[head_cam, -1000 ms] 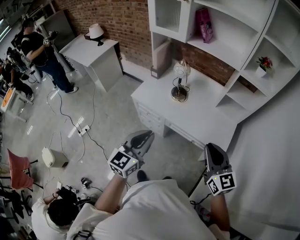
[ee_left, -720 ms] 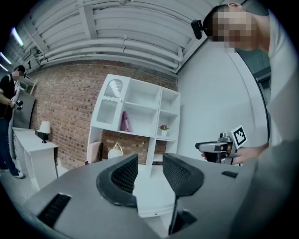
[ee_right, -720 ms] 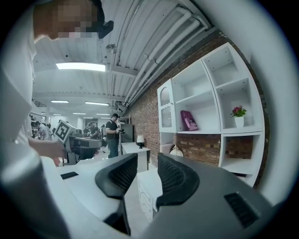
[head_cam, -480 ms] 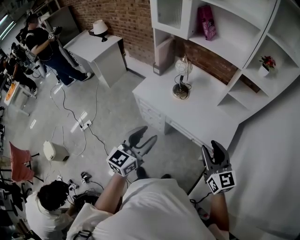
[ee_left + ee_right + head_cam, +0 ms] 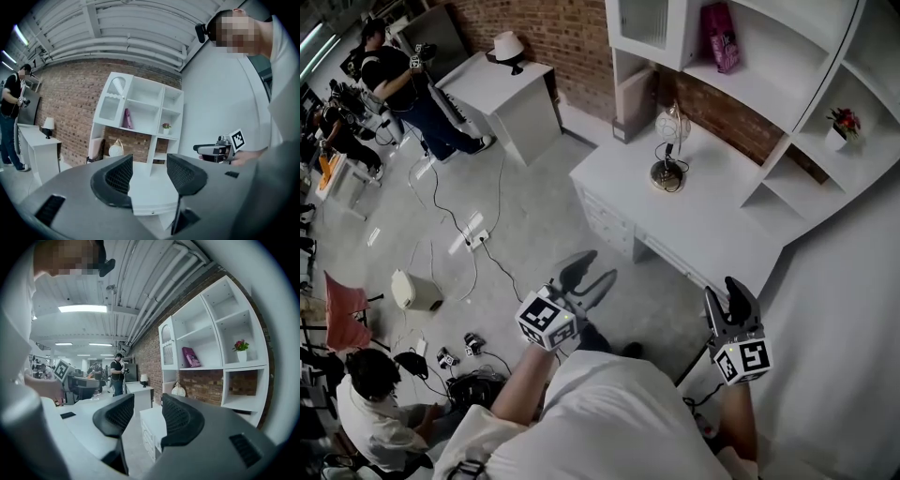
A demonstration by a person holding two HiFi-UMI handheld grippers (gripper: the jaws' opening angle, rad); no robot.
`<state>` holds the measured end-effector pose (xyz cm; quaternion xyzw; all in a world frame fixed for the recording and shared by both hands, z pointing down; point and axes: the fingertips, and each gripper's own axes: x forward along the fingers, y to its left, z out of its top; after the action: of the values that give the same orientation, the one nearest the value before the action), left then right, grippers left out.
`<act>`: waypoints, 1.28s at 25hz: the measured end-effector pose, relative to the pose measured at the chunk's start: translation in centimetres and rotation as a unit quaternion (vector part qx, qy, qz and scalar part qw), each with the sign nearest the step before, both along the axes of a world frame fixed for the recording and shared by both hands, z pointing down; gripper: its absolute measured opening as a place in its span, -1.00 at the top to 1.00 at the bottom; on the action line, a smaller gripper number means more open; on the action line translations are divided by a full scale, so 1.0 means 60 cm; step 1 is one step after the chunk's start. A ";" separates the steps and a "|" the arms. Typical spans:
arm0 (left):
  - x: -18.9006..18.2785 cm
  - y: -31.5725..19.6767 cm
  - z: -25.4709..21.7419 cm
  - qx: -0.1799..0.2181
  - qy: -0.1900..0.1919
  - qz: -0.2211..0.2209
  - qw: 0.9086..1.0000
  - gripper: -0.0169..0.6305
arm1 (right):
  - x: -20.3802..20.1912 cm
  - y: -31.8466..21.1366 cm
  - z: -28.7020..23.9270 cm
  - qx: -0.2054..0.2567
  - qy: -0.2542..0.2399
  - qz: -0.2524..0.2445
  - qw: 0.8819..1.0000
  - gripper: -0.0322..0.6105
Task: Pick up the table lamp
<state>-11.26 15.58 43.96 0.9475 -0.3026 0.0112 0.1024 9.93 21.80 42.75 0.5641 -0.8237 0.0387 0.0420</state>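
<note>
Square markers [image 5: 547,321]: left gripper [image 5: 587,273], right gripper [image 5: 727,293]

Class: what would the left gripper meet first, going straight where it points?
Probably the front edge of the white desk, though depth is unclear. The left gripper, empty, has just been opening its jaws.

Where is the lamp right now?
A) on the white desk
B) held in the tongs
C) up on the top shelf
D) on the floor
A: the lamp stands on the white desk, close to the brick wall and below the shelves.
</note>
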 end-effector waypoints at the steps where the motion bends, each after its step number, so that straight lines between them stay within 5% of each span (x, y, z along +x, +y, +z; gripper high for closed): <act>1: -0.001 -0.001 0.004 -0.002 -0.002 -0.001 1.000 0.23 | -0.001 -0.002 0.003 -0.004 -0.001 0.000 1.000 0.27; 12: 0.000 -0.090 0.034 -0.015 -0.003 0.021 1.000 0.24 | -0.017 -0.076 0.035 -0.030 0.006 0.010 0.999 0.26; 32: 0.004 -0.370 0.066 -0.023 -0.009 0.116 0.993 0.24 | -0.061 -0.341 0.067 -0.069 0.032 0.059 0.995 0.26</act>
<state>-11.04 -6.61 47.89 0.9735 -0.1910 0.0387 0.1196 6.29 1.36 46.76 0.6088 -0.7823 0.0801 0.1048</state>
